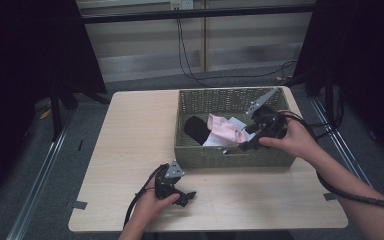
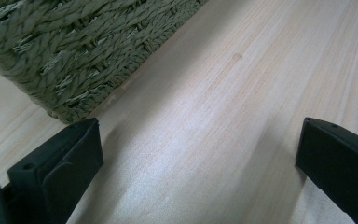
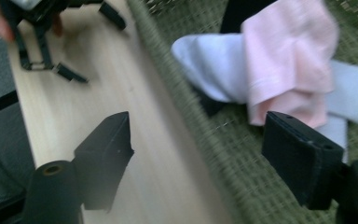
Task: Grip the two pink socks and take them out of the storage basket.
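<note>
Wooden table (image 1: 130,150), pale and wide, carrying a woven green basket (image 1: 228,156) at the far right part. Inside the basket, a small pile of cloths: a pink cloth (image 1: 226,129) on top, a white cloth (image 1: 219,139) under it, and a black cloth (image 1: 196,129) at the left side, all lying loose on the basket floor. Right gripper (image 1: 248,142) held above the near right part of the basket, just beside the pile; in the right gripper view its jaws standing wide apart with nothing between them, the pink cloth (image 3: 289,56) and white cloth (image 3: 209,63) ahead of the jaws and not touched, the picture a little blurred. Left gripper (image 1: 186,196) resting low on the table just in front of the basket, jaws also wide apart and empty, only bare wood between them in the left gripper view, the basket wall (image 2: 74,51) near the left jaw. Judged step: probably between grasps, the right gripper free over the basket, with cloths lying in it and no cloth on the table. Next move, as a judgement: lowering the open jaws over one fold of the pink cloth, closing firmly on that single layer, then lifting straight up over the basket wall, without dragging the white cloth along.
</note>
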A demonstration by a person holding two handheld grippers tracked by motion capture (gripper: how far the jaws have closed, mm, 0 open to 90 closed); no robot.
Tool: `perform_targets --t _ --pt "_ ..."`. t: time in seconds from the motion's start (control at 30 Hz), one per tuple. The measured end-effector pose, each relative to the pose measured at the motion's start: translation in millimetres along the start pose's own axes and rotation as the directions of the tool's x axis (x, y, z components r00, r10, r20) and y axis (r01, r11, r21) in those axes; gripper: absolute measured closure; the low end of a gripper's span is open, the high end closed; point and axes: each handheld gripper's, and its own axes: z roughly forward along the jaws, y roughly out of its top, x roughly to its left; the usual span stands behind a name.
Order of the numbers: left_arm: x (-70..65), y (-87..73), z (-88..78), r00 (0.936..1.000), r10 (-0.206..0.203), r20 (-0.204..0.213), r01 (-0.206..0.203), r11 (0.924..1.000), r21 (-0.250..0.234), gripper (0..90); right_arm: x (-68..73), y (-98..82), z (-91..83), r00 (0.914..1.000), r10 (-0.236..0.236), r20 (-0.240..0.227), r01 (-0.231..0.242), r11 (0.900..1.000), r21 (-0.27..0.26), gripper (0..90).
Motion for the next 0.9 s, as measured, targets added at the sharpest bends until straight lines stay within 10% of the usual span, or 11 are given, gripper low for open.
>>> perform_targets --t 0.47,0.9 --pt "0.4 0.2 -0.2 1.0 0.003 0.003 -0.003 1.0 0.001 0.0 -48.8 10.3 34.7 0.993 0.102 0.059 -0.103 0.995 0.017 30.5" --pt "0.3 0.2 -0.2 1.0 0.003 0.001 -0.003 1.0 0.003 0.0 -56.8 15.2 76.7 0.995 0.089 0.047 -0.093 0.991 0.096 35.6"
